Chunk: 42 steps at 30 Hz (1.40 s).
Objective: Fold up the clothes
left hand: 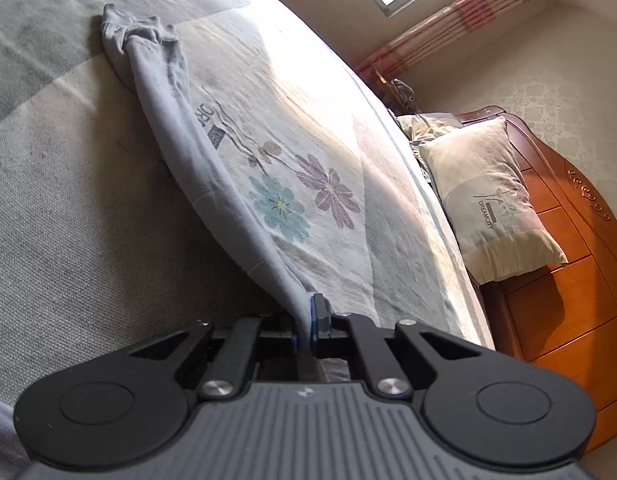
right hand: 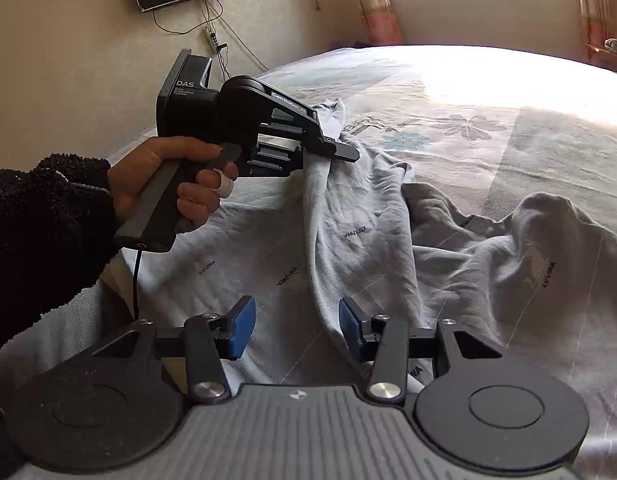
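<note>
Left gripper [left hand: 304,322] clamped tight on a bunched edge of the pale blue garment [left hand: 180,128], lifted off the bed [left hand: 68,208]. Rest of cloth trailed across the floral sheet toward the far edge. Right gripper [right hand: 296,326] spread wide, empty, poised over the crumpled cloth near the bed's near edge.

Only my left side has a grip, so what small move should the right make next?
Probably ease the open right gripper forward and close its jaws on the pale blue cotton garment hanging just ahead. The left gripper already pinches one bunched edge, lifting it off the floral bedsheet; a second hold would allow spreading.
</note>
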Each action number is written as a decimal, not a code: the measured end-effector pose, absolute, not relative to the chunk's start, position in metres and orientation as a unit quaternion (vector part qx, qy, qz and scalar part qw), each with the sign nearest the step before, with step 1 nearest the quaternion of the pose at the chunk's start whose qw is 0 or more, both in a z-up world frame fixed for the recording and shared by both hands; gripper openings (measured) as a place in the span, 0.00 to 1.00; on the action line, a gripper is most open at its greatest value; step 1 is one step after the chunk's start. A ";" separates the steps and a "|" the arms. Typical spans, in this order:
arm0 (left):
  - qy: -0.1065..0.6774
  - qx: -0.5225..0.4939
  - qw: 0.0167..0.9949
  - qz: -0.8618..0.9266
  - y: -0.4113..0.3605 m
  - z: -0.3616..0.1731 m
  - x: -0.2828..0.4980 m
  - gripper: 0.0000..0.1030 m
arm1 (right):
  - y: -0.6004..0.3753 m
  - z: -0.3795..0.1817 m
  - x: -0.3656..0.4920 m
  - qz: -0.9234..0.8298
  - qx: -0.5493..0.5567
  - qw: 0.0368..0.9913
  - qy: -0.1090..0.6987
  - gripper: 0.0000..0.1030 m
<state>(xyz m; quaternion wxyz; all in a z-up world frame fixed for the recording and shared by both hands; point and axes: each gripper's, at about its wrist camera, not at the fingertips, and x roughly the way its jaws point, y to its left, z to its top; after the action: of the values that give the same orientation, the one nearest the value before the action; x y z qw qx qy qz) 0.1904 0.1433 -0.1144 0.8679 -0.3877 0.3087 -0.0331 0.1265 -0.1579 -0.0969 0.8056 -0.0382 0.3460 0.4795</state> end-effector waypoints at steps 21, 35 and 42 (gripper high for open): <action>0.258 -0.342 0.904 -0.019 0.120 -0.030 0.119 0.04 | -0.175 -0.117 0.061 0.345 -0.408 0.822 0.198 0.48; 0.260 -0.311 0.914 0.005 0.113 -0.040 0.079 0.04 | -0.220 -0.138 0.071 0.222 -0.511 0.814 0.167 0.02; 0.237 -0.282 0.929 0.015 0.103 -0.038 0.055 0.04 | -0.238 -0.115 0.075 0.247 -0.500 0.814 0.164 0.02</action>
<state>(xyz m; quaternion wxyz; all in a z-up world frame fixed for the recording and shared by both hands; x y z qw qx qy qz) 0.0548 0.1026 -0.0378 0.9293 -0.2825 0.2373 0.0147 0.0748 -0.2376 -0.1148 0.8137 -0.4999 0.1637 0.2472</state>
